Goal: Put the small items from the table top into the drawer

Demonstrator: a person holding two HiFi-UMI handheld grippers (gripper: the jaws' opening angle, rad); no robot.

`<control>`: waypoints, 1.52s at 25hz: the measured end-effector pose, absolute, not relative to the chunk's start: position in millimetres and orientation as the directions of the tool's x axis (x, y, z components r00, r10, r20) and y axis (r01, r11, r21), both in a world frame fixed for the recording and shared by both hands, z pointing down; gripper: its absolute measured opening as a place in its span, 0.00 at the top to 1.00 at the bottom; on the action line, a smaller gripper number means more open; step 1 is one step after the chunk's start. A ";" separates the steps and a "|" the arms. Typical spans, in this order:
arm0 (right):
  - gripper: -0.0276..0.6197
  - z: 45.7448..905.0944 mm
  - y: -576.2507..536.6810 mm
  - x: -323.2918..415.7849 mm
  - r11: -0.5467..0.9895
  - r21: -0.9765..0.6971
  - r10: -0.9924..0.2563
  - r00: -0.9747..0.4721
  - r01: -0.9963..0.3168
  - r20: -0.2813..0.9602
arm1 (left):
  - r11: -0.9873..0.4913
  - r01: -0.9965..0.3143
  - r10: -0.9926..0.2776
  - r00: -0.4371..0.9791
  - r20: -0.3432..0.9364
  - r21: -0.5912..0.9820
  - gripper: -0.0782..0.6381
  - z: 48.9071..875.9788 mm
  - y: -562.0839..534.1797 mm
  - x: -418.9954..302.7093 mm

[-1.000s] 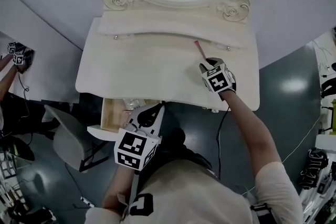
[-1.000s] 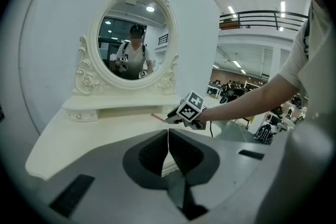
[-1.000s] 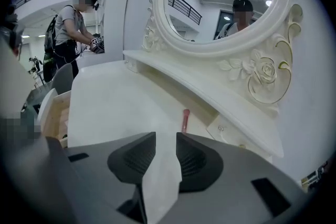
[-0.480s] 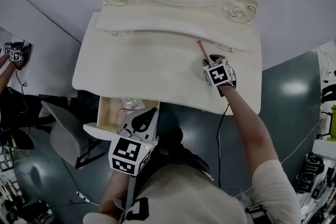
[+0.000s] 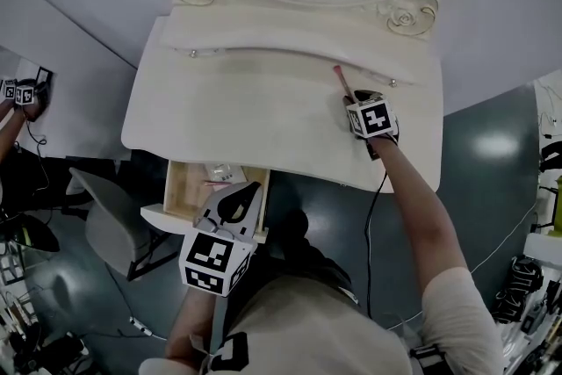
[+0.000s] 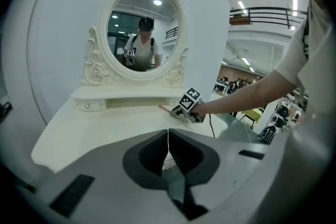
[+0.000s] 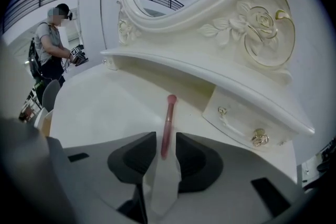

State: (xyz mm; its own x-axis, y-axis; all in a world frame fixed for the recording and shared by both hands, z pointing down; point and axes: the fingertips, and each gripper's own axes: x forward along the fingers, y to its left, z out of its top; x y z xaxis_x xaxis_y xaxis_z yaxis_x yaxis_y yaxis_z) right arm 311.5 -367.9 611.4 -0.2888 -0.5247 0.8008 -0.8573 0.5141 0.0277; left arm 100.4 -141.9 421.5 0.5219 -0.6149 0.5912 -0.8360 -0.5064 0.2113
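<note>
Settling lower than a second ago, the right hand-held gripper (image 7: pixel 166 150) holds its jaws spread. The near end of the pink stick (image 7: pixel 168 120) now lies between them on the counter (image 5: pixel 237 114), unpinched, so closing looks next. The left hand-held gripper (image 6: pixel 168 147), pressed together, hangs beside the open drawer (image 5: pixel 186 189).

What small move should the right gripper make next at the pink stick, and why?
Probably close the right gripper on the pink stick. Its near end lies between the open jaws, the pads do not press it yet, and it rests on the table top. Once gripped, it can go to the open drawer.
</note>
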 end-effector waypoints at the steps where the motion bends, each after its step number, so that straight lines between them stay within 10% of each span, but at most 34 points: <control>1: 0.76 611.9 -367.7 312.3 0.503 0.004 -0.525 -0.301 -0.864 0.796 | -0.505 -0.837 -0.615 0.521 0.591 0.212 0.81 421.5 -141.6 99.8; 38: 0.88 600.5 -359.8 306.6 0.455 0.031 -0.548 -0.253 -0.890 0.797 | -0.450 -0.871 -0.671 0.476 0.569 0.198 0.81 408.7 -115.7 48.6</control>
